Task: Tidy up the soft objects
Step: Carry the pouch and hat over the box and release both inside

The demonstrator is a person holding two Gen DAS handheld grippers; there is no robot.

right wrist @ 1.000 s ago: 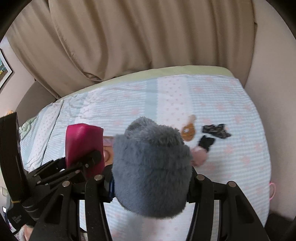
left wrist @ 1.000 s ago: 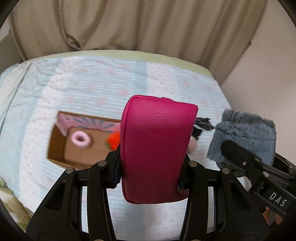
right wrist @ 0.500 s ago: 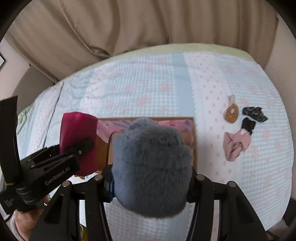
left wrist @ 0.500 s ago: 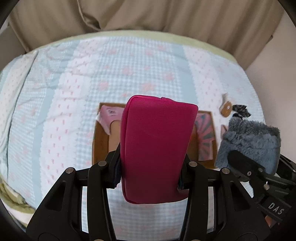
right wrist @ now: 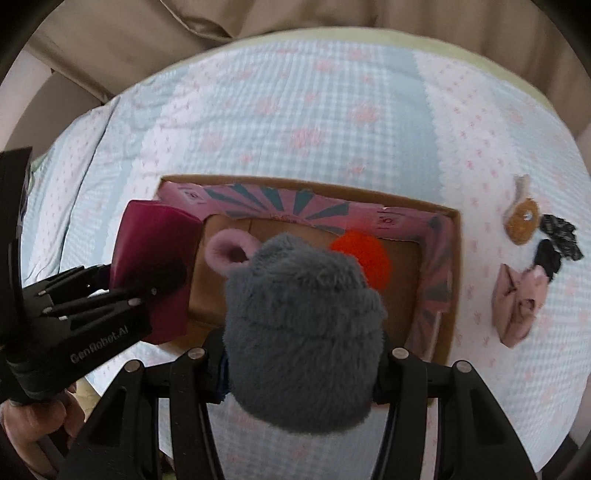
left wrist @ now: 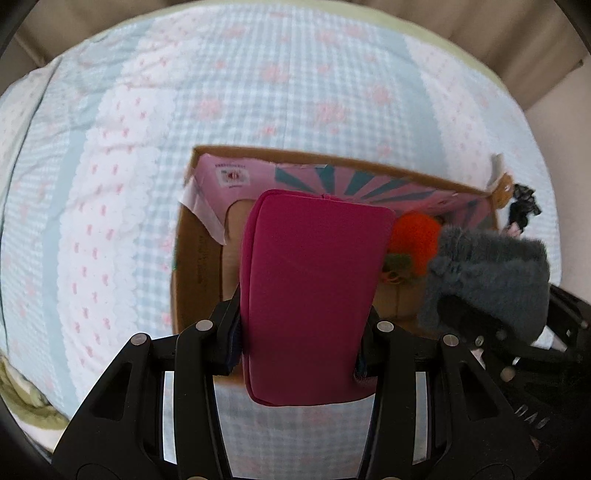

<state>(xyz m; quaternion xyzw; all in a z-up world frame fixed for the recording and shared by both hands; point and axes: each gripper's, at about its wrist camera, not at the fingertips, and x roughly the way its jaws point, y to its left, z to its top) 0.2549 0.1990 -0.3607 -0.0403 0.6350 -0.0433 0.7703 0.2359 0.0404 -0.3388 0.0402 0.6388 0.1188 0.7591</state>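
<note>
My left gripper [left wrist: 301,339] is shut on a magenta pouch [left wrist: 314,288] and holds it above the left end of an open cardboard box [left wrist: 195,258]. It also shows in the right wrist view [right wrist: 155,258]. My right gripper [right wrist: 301,373] is shut on a grey fluffy pouch [right wrist: 303,332] and holds it above the box [right wrist: 452,295], near its front middle; it shows in the left wrist view too [left wrist: 491,273]. Inside the box lie a pink fuzzy ring [right wrist: 227,251] and an orange plush [right wrist: 364,258].
The box sits on a bed with a light blue and pink quilt [right wrist: 295,122]. Right of the box lie a brown plush [right wrist: 522,219], a black lace piece [right wrist: 559,236] and a pink cloth item [right wrist: 519,302]. Beige curtains [right wrist: 184,22] hang behind.
Both grippers have moved forward and down over the box with their pouches still held. The box now looks larger and closer, and its inside shows more.
</note>
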